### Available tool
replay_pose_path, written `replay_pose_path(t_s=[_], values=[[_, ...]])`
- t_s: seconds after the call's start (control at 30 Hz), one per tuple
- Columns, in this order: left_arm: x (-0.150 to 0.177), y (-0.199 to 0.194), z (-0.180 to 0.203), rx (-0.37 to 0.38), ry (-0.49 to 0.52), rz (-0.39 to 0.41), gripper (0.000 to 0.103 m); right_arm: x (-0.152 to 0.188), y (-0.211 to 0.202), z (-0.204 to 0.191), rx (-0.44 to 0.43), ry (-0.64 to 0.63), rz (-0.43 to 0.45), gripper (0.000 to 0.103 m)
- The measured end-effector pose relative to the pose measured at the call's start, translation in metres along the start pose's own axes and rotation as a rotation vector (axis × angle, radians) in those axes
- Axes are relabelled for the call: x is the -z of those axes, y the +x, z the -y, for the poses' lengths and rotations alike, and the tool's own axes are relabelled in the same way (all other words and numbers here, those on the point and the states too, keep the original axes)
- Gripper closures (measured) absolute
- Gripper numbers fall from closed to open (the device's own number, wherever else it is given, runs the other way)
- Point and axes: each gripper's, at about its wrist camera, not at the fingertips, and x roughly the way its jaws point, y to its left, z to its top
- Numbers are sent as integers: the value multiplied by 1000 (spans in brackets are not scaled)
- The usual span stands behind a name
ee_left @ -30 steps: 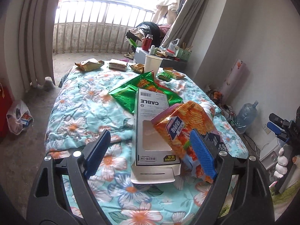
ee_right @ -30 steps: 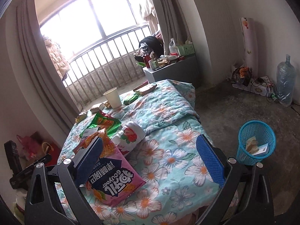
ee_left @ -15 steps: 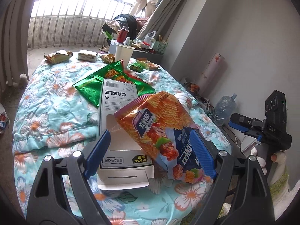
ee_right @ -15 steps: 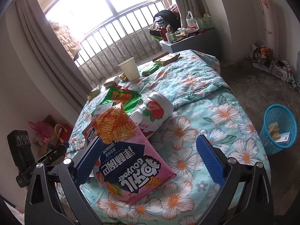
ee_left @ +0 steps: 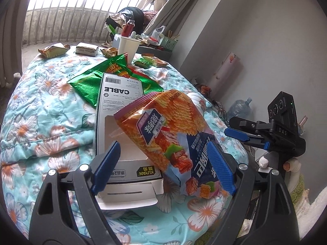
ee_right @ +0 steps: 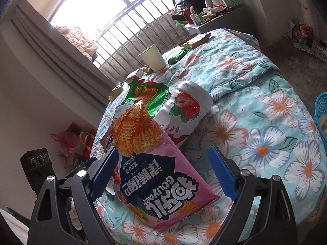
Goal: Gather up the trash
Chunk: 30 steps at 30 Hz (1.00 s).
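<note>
Moved: both grippers lower and closer to pink-and-orange crinkled snack bag (ee_right: 155, 175) than a second ago.
Right gripper (ee_right: 163, 173): wide, closing, bag between pads, untouched.
Left gripper (ee_left: 163, 167): wide, gripping nothing.
Bag: leaning on white cardboard cable box (ee_left: 120, 106), floral quilt (ee_left: 40, 110).

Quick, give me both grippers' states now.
Left gripper: open, holding nothing.
Right gripper: open, jaws closing around the snack bag, not gripping yet.

pink-orange snack bag (ee_right: 163, 175) propped tilted on white cable box (ee_left: 120, 122), floral quilt.
</note>
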Motion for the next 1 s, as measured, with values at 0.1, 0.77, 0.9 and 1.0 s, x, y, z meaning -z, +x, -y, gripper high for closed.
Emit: replay_pose_path(t_s=[0.1, 0.77, 0.9, 1.0], values=[[-1, -2, -7, -5, -26, 3, 24, 1, 12, 2, -15, 9, -41, 29], [0, -14, -17, 79, -128, -10, 55, 25, 32, -35, -218, -39, -205, 71], [-15, -44, -27, 48, -139, 74, 76, 22, 39, -60, -270, -69, -208, 71], [-30, -64, -42, 8, -178, 119, 93, 20, 45, -70, -295, -67, -214, 71]])
